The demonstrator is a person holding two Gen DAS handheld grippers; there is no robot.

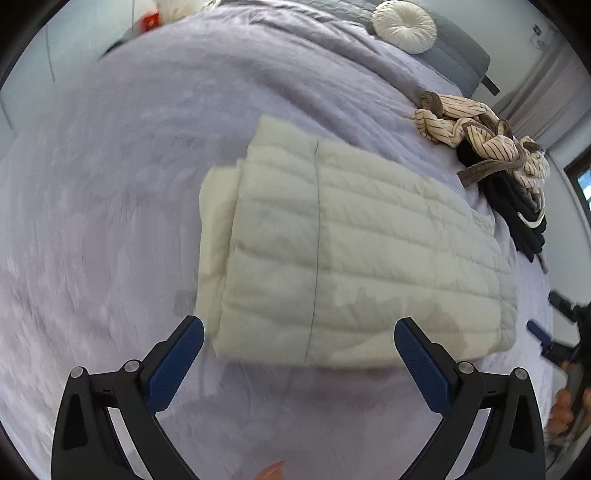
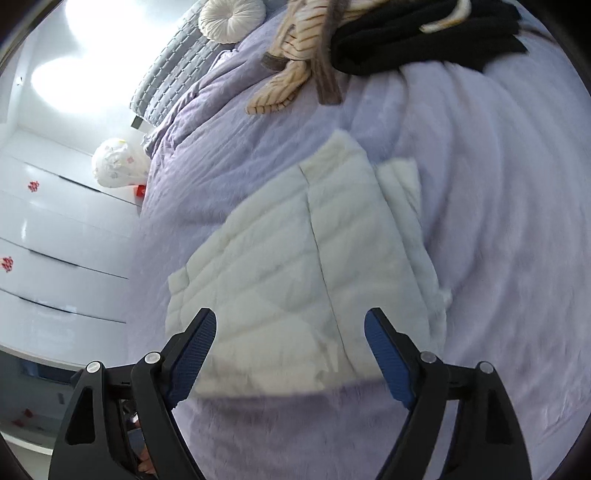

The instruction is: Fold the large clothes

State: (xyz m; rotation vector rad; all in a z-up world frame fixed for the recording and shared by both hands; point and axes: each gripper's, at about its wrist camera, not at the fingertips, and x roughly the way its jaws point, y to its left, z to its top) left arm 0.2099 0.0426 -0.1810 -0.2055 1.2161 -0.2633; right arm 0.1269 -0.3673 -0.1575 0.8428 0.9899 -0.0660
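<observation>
The cream quilted jacket point(image 1: 351, 254) lies folded into a thick rectangle in the middle of both frames, flat on the lilac bed cover point(image 1: 110, 184); one layer sticks out at its left end in the left wrist view, so the fold is, I judge, nearly done but not fully even. The left gripper point(image 1: 299, 354) hangs above its near edge with the jaws spread wide and nothing between them; the right gripper point(image 2: 290, 347) is also wide open and empty over the near edge. At the upper right of the left wrist view a striped garment point(image 1: 480, 129) and a black garment point(image 1: 517, 210) lie heaped, probably waiting for folding; a round white cushion point(image 1: 404, 26) sits at the top; nothing blocks the jacket.
</observation>
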